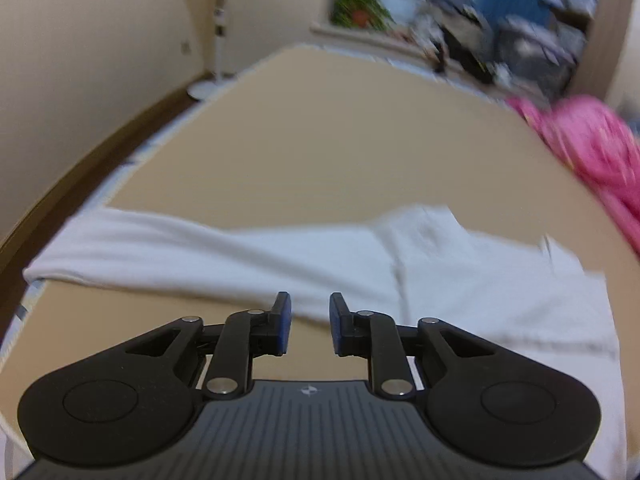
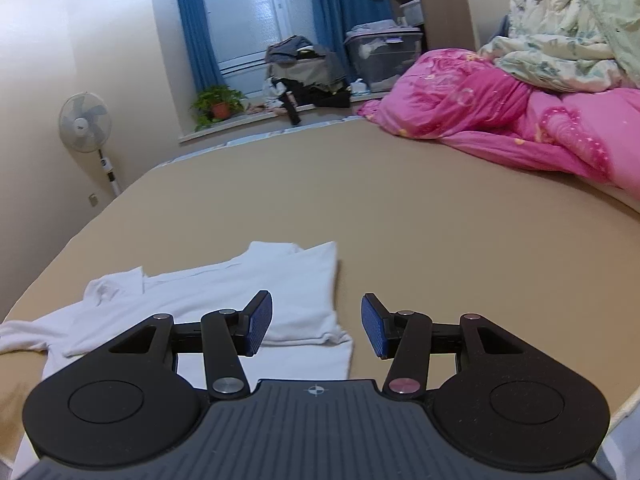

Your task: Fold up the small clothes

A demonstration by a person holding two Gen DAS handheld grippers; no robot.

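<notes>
Garment: white long-sleeved shirt [image 2: 256, 292] flat on tan bedsheet [image 2: 400, 216], well short of pink quilt [image 2: 500, 120]. Thin, limp, light; drapes, slides. Pinch hem corner or sleeve cuff [image 1: 48, 264]. Left gripper [image 1: 310, 322] narrowly parted, empty. Right gripper [image 2: 317, 326] wide, empty.

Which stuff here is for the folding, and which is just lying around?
For the folding:
white shirt, partly folded on the tan bed
left gripper, jaws open
right gripper, jaws open

Just lying around:
pink quilt
floral blanket
standing fan
potted plant
</notes>
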